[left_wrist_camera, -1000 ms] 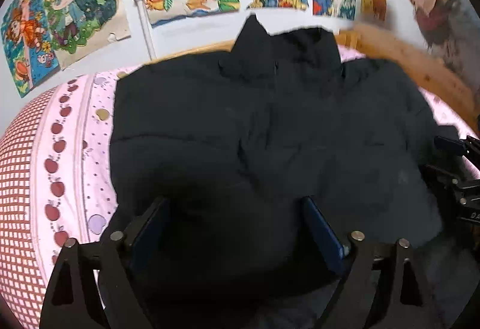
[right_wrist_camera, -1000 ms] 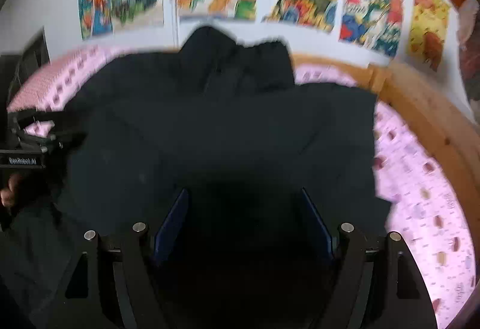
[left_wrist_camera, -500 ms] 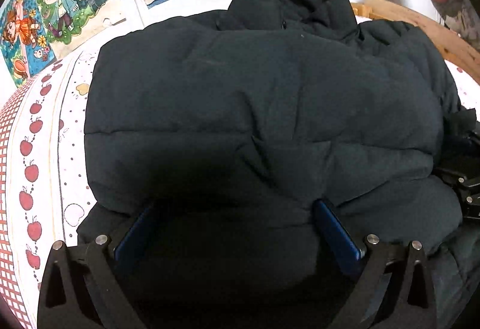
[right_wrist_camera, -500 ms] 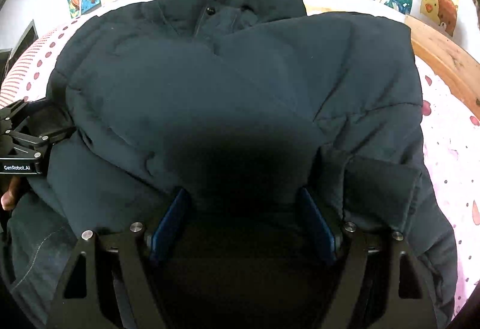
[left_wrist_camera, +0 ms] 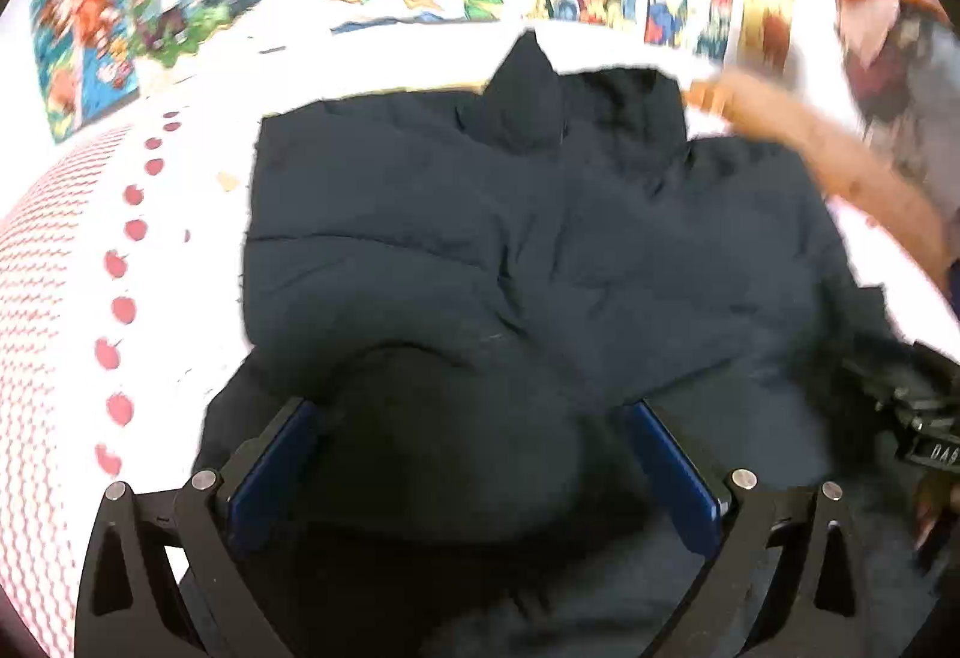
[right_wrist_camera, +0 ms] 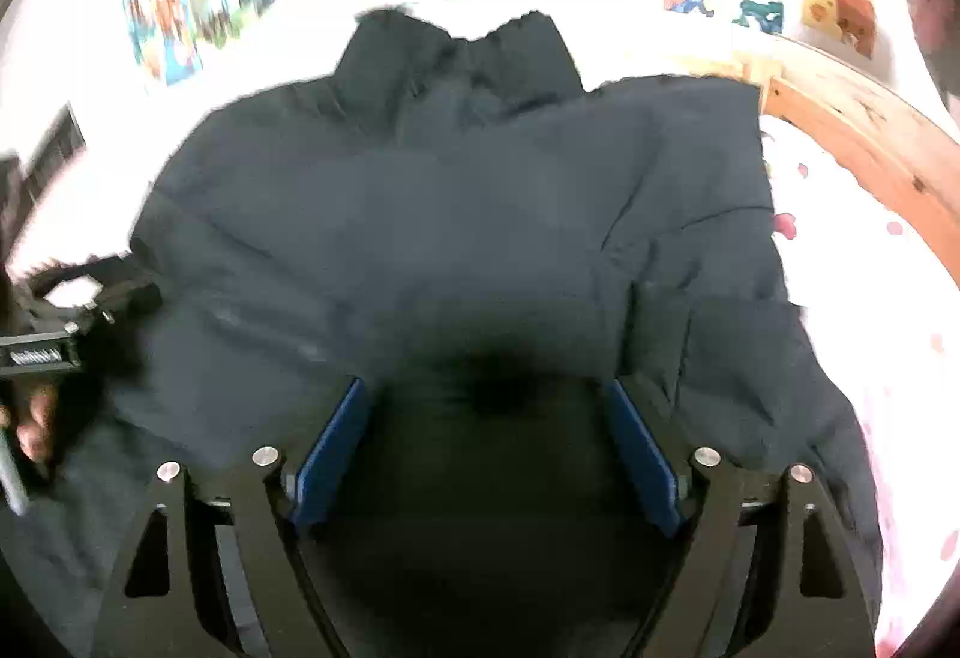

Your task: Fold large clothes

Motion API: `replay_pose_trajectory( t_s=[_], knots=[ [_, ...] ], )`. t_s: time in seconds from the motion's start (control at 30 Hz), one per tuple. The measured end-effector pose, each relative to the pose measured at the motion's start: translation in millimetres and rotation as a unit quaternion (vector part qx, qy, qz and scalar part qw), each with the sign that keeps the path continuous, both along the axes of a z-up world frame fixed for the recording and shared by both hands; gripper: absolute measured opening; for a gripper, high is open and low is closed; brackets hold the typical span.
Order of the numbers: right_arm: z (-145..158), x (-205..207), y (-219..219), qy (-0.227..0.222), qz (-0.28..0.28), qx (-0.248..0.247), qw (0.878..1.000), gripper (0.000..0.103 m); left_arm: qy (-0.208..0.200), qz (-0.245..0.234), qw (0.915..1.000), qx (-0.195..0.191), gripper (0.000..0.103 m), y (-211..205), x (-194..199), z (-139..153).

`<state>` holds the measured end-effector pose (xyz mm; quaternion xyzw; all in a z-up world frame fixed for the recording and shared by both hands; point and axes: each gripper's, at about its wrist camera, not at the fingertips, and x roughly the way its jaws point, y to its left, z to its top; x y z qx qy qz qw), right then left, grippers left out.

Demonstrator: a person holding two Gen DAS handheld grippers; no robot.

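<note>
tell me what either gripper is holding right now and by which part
Nothing. The left gripper is wide open and the right gripper is opening, both over the jacket without pinching it.

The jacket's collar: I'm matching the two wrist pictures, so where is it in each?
Left wrist: collar top centre, just right of middle, below the posters.
Right wrist: collar top centre, just left of middle.
Shared landmark: the wooden bed frame, on the right in both.
</note>
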<state>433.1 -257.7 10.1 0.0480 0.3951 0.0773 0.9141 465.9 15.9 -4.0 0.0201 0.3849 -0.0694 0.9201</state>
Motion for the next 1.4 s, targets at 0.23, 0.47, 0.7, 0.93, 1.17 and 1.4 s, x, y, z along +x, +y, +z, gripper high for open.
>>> replay_pose_trajectory(
  t_s=[0.23, 0.47, 0.7, 0.93, 1.17, 1.4],
  knots=[
    [101.2, -74.8, 7.3, -0.043, -0.013, -0.004, 0.999, 0.084, -0.037, -0.006, 0.9983, -0.045, 0.103, 17.2, -79.8, 94.8],
    [202.6, -156.0, 17.9, -0.055, -0.004, -0.002, 0.998, 0.089, -0.071, -0.012, 0.9954, -0.063, 0.103, 32.1, -179.8, 187.8],
    [281.3, -211.8, 23.2, -0.081, -0.001, -0.02, 0.997, 0.09, -0.104, 0.016, 0.9935, -0.043, 0.103, 40.7, -249.5, 267.2],
    [327.8, -199.6, 29.0, -0.091, -0.016, -0.067, 0.993, 0.09, -0.141, 0.048, 0.9887, -0.01, 0.103, 32.2, -241.5, 311.6],
    [325.3, -118.4, 27.1, -0.115, -0.032, -0.123, 0.985, 0.09, -0.147, 0.088, 0.9852, -0.004, 0.103, 21.6, -132.8, 291.5],
    [274.3, 26.0, -8.3, -0.191, -0.031, -0.078, 0.978, 0.09, -0.153, 0.088, 0.9839, -0.026, 0.103, 5.8, 25.7, 222.5]
  ],
)
